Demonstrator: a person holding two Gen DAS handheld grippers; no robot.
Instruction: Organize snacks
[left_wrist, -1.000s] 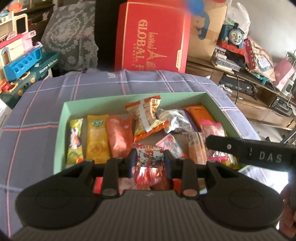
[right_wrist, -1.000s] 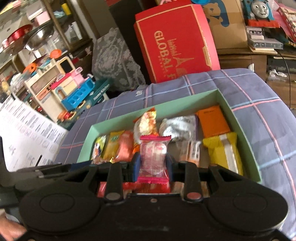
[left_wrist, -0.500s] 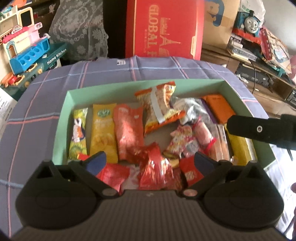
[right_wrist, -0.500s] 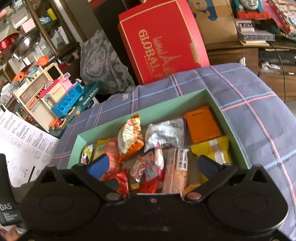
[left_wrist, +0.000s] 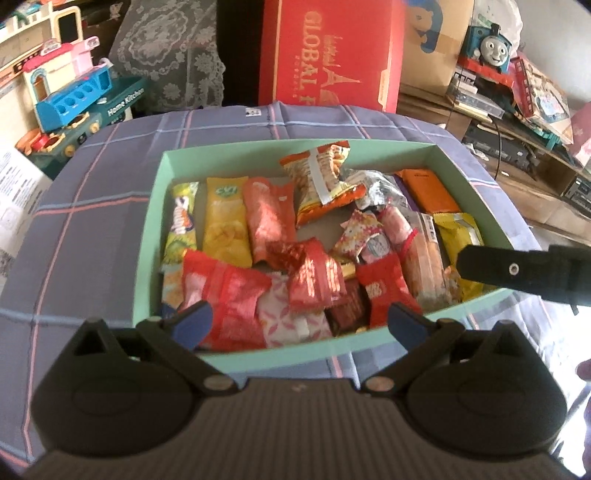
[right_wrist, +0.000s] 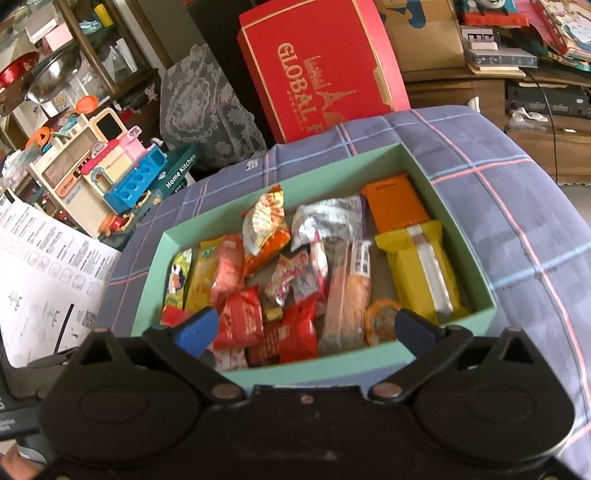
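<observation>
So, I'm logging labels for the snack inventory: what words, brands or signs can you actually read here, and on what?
"GLOBAL", with a tower emblem: red box behind the table; its last word is cut off.
"Home Kitchen": teal toy kitchen box.
Snack packets in the green tray: print too blurred to read, including the yellow packet.
White printed sheet: too small to read.
Barcode label on the long orange packet: unreadable.
</observation>
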